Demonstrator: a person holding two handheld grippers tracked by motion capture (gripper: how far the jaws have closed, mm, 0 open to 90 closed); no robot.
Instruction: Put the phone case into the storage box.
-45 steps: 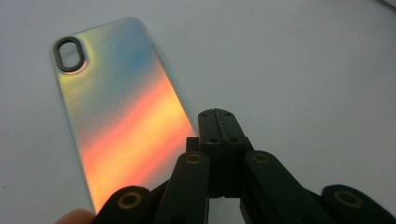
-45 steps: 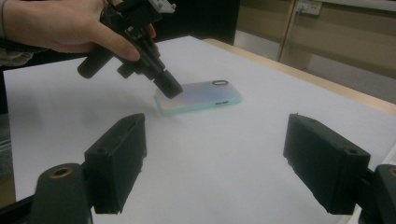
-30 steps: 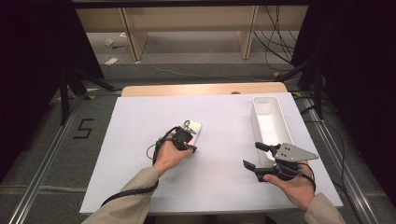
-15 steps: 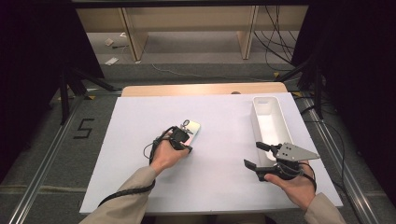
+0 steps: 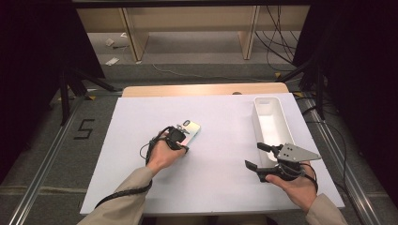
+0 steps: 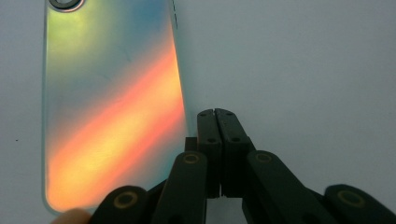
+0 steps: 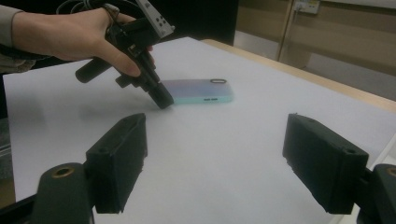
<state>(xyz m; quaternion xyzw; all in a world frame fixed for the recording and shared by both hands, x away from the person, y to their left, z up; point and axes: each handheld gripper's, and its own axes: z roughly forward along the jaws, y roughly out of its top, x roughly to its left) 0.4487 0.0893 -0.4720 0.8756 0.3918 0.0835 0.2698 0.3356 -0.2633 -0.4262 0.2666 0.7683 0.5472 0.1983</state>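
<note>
Counts: one phone (image 5: 188,132), iridescent back up, lying on the worktop (image 5: 216,187). One white oblong tray (image 5: 271,123) at the right side. Two hand-held grippers: left hand-held gripper (image 5: 180,140), right hand-held gripper (image 5: 257,157). Two hands, left hand (image 5: 162,154) and right hand (image 5: 293,187). One white sheet covers the worktop. One marking on the floor (image 5: 83,129), probably a "5", small in the high view.

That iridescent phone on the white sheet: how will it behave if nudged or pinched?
The phone looks rigid and flat, so it probably slides, not rolls. Its glossy back likely slips against hard pads. Lying flush on the sheet, its thin edges seem hard to pinch.
</note>
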